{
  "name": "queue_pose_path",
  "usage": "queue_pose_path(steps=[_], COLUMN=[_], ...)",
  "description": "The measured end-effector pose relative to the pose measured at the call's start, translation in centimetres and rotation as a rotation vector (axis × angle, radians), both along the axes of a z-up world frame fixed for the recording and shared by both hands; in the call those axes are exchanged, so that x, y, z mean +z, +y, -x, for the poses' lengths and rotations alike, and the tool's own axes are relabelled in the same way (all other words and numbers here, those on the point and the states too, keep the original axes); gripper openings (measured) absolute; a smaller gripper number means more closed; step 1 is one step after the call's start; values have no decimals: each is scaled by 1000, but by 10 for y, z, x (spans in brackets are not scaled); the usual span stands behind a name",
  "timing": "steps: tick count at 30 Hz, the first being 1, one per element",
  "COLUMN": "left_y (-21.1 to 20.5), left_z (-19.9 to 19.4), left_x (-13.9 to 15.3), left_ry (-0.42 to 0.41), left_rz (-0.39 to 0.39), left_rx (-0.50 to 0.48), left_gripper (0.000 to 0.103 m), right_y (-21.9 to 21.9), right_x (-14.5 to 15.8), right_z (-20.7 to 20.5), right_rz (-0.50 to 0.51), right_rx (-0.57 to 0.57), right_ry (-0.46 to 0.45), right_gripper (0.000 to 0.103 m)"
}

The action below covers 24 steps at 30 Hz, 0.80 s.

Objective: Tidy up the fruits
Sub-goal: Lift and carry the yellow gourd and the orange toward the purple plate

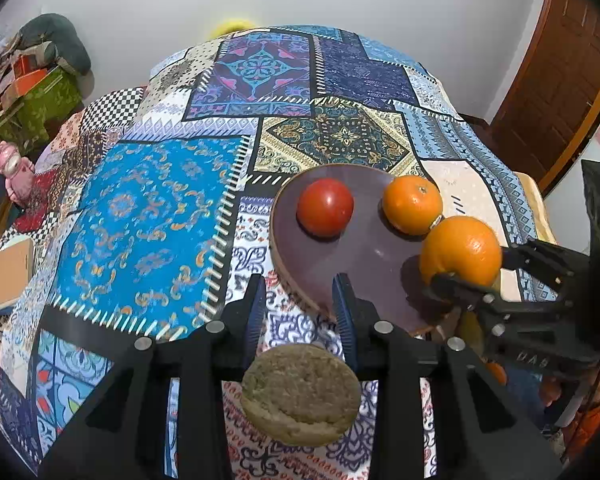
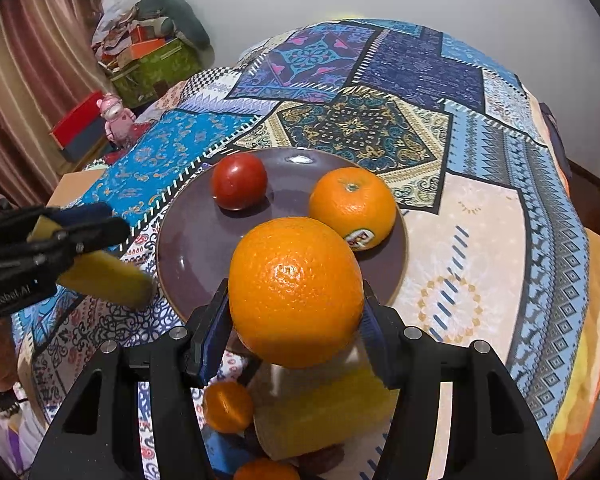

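- The right claw (image 2: pixel 296 300) is partly open and clamped on an orange (image 2: pixel 296 292), one pad on each side. It holds the fruit in the air over the near rim of the plate (image 2: pixel 196 240).
- The plate sits on the counter (image 2: pixel 480 220), which is covered by a patchwork cloth. On the plate are a tomato (image 2: pixel 239 181) at the far left and a stickered orange (image 2: pixel 352 208) at the right, apart from each other.
- The left claw (image 1: pixel 300 308) is nearly closed and grips a yellow piece (image 2: pixel 108 276), oblong with a rough tan end. It holds it clear of the cloth, just left of the plate.
- Below the right claw lie a yellow block (image 2: pixel 324 412) and two small oranges (image 2: pixel 228 406).
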<state>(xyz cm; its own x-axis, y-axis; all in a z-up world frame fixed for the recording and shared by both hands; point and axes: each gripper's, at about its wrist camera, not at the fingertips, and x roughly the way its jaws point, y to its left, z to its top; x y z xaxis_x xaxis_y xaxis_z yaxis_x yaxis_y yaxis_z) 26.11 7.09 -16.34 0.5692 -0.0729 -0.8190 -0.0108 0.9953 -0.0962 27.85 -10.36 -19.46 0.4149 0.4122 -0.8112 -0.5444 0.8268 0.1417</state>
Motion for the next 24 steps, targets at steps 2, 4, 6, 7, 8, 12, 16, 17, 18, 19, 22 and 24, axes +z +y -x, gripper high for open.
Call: queue_pose_path(steps=[2, 4, 6, 7, 8, 12, 16, 17, 18, 19, 22, 24], left_y=[-1, 0, 2, 4, 5, 10, 12, 12, 12, 9, 2, 0], left_z=[-1, 1, 3, 3, 4, 10, 34, 37, 42, 47, 53, 55], left_x=[-2, -2, -3, -4, -5, -13, -33, -36, -40, -44, -55, -56], left_ry=[7, 13, 19, 24, 28, 73, 133, 148, 161, 166, 187, 177], left_rz=[-9, -9, 0, 4, 8, 18, 40, 45, 32, 10, -43, -61], left_rx=[-12, -22, -26, -23, -19, -36, -96, -104, -104, -111, -136, -143], left_gripper=[34, 34, 34, 34, 34, 33, 34, 35, 36, 38, 39, 39], right_y=[3, 5, 6, 6, 6, 5, 4, 3, 3, 3, 3, 3], right_x=[-2, -3, -5, -6, -7, -8, -6, -6, -5, -4, -2, -1], right_z=[-1, -1, 0, -1, -1, 0, 2, 2, 2, 2, 2, 3], right_rz=[5, 9, 16, 18, 18, 13, 19, 20, 19, 18, 9, 11], right_rx=[8, 18, 24, 26, 26, 26, 30, 28, 25, 23, 20, 23], right_ry=[3, 3, 2, 4, 7, 14, 8, 8, 7, 7, 9, 5], right_gripper=[55, 55, 55, 55, 55, 55, 55, 55, 55, 55, 55, 55])
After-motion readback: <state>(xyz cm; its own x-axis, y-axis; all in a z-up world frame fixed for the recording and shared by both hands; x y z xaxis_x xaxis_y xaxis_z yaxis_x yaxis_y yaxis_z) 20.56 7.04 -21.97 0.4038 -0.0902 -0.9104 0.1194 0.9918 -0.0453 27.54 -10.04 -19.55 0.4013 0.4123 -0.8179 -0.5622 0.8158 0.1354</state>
